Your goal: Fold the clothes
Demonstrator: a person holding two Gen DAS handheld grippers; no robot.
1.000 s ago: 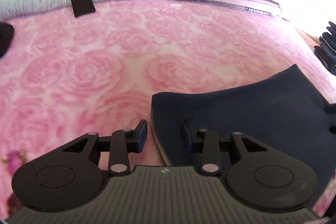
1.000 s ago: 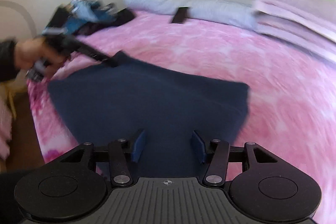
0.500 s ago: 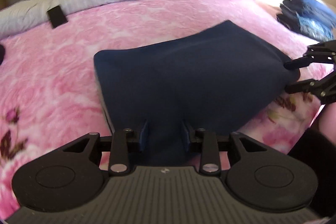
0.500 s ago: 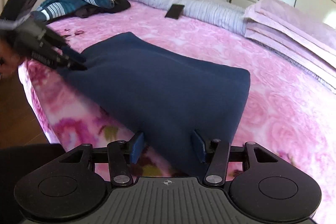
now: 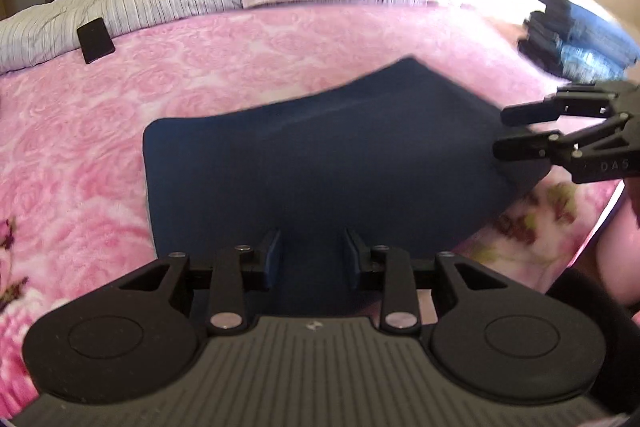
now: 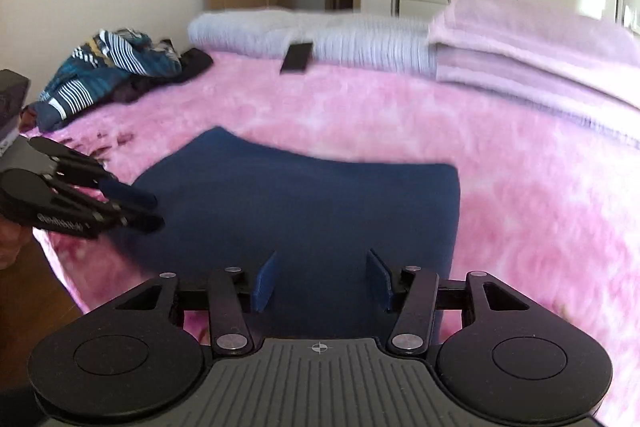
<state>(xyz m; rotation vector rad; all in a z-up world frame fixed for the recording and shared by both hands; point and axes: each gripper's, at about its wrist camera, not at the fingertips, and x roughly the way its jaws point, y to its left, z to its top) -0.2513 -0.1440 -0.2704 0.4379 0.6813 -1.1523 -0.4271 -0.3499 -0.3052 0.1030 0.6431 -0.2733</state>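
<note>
I am seeing the dark navy folded garment (image 5: 320, 163) lying flat on the pink rose-patterned bed (image 5: 120, 131); both tongs, left (image 5: 312, 259) and right (image 6: 320, 281), are hanging apart, gripping nothing, while the striped crumpled clothes (image 6: 104, 75) are waiting unfolded.

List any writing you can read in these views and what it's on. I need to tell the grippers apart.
"DAS": pale letters on the side of the right gripper, cut off by the edge of the left wrist view.
Pale lettering on the side of the left gripper, seen from the right wrist: too blurred to read.
Nothing else bears readable text.

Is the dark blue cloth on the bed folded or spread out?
Folded: the dark blue cloth lies as a compact block with a thick doubled edge at its left.
</note>
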